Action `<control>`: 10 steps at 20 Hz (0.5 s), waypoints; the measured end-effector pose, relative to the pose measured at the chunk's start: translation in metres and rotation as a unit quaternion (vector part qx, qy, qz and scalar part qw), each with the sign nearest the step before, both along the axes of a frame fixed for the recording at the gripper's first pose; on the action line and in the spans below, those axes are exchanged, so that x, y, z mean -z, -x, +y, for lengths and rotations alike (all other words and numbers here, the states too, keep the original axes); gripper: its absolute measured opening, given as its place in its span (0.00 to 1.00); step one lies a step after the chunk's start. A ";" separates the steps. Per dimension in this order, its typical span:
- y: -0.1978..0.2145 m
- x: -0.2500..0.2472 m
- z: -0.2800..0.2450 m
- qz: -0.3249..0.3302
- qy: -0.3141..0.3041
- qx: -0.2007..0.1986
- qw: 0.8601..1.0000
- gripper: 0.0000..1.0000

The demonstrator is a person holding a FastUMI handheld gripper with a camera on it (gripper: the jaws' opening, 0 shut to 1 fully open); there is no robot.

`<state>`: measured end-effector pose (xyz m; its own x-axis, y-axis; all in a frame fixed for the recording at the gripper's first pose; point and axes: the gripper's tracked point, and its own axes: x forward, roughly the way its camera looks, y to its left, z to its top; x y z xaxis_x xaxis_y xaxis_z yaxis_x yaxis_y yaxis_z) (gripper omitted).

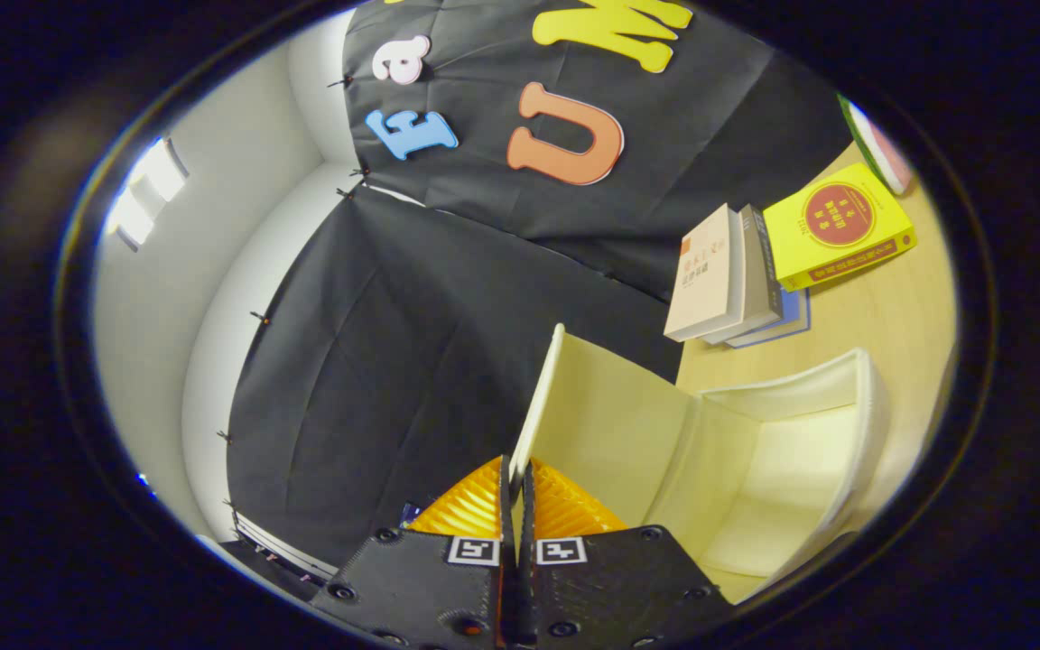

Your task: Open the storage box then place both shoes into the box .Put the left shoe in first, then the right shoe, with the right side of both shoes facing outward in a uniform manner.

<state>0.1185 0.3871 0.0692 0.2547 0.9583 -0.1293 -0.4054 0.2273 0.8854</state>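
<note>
One cream plastic storage box (755, 451) stands open on the pale wooden table (881, 307), its hinged lid (574, 406) swung up.
Gripper view: the gripper (516, 478) is rolled sideways and clenched on the lid's thin edge, which runs between both fingers; the box cavity lies just beside and beyond them. Three stacked books (728, 280) and a yellow book (836, 226) lie farther off.

My tool (516, 483) pinches the lid (606, 424) edge of the open storage box (782, 451) on the desk (899, 316). Beyond the box, books (737, 280) lie beside the booth wall (448, 343).
</note>
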 end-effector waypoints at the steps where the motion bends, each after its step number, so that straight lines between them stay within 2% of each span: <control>1: 0.002 -0.001 0.014 -0.004 0.003 -0.005 1.000 0.00; 4: -0.002 -0.004 0.051 -0.002 0.006 -0.001 1.000 0.03; 7: -0.003 -0.001 0.087 0.006 0.012 -0.008 1.000 0.11; 8: -0.002 -0.002 0.094 0.008 0.008 -0.012 1.000 0.15; 10: -0.003 0.004 0.106 0.014 0.020 -0.011 1.000 0.41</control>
<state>0.1218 0.4929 0.0651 0.2297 0.9574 -0.1751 -0.3867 0.2549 0.8863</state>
